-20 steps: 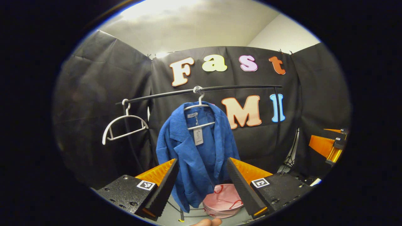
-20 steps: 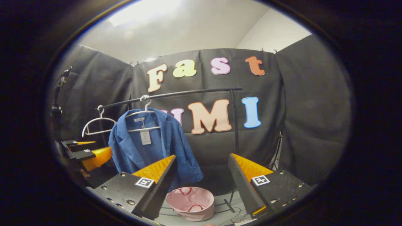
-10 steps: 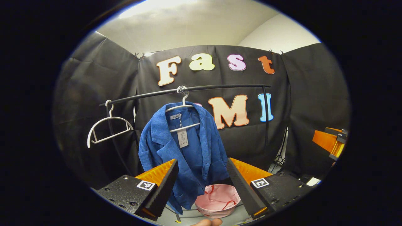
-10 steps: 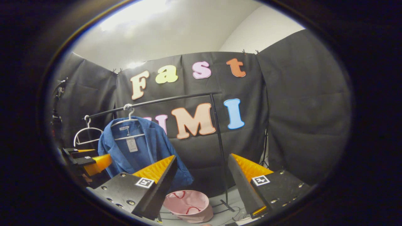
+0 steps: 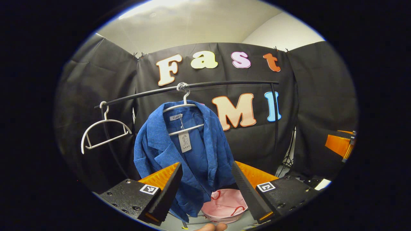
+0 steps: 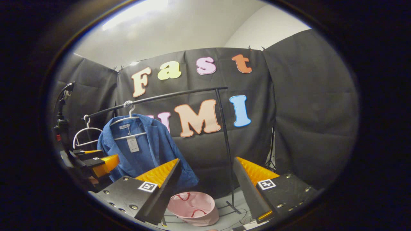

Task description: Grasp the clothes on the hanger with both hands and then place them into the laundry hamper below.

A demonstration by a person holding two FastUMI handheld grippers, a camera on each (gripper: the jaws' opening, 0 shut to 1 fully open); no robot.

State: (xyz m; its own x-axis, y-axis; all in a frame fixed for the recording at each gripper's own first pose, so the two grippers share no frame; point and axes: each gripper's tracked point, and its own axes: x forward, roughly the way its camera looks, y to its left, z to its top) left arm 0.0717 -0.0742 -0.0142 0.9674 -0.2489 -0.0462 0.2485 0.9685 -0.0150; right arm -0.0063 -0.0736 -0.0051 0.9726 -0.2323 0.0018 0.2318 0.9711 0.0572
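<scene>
Against black cloth, the blue jacket (image 5: 186,154) hangs lengthwise downward; both tongs gape wide, empty.

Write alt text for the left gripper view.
A blue jacket hangs on a white hanger from a black rail, seen between the open fingers of the left gripper. A pink hamper sits below it, and an empty white hanger hangs to the left.
</scene>
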